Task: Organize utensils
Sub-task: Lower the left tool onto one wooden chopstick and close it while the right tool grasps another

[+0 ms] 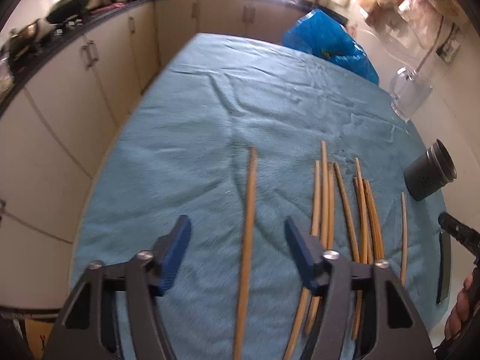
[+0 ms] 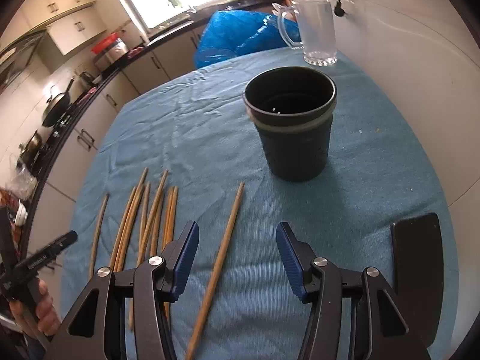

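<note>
- We see a blue cloth (image 1: 210, 114) spread over the table, with wooden chopsticks lying loose on it
- In the left wrist view, our left gripper (image 1: 237, 253) stands partly open, and 1 lone chopstick (image 1: 247, 240) runs lengthwise through the gap between the blue pads; neither pad touches it, so nothing is gripped
- Just to the right of that gripper lies the bundle of chopsticks (image 1: 345, 210), several side by side and partly overlapping, with 1 thinner stick (image 1: 404, 234) a little apart on the far right
- In the right wrist view, our right gripper (image 2: 237, 258) is also partly open and empty; 1 separate chopstick (image 2: 220, 258) lies on the cloth between its pads, nearer the left pad, and we cannot tell whether it touches that pad
- The dark holder cup (image 2: 292, 120) stands upright on the cloth beyond the right gripper, well apart from the sticks, and its inside looks empty
- A clear glass mug (image 2: 318, 30) stands behind the cup near the wall, beside a blue plastic bag (image 2: 240, 36)
- A flat black object (image 2: 417, 270) lies at the cloth's right edge
</note>
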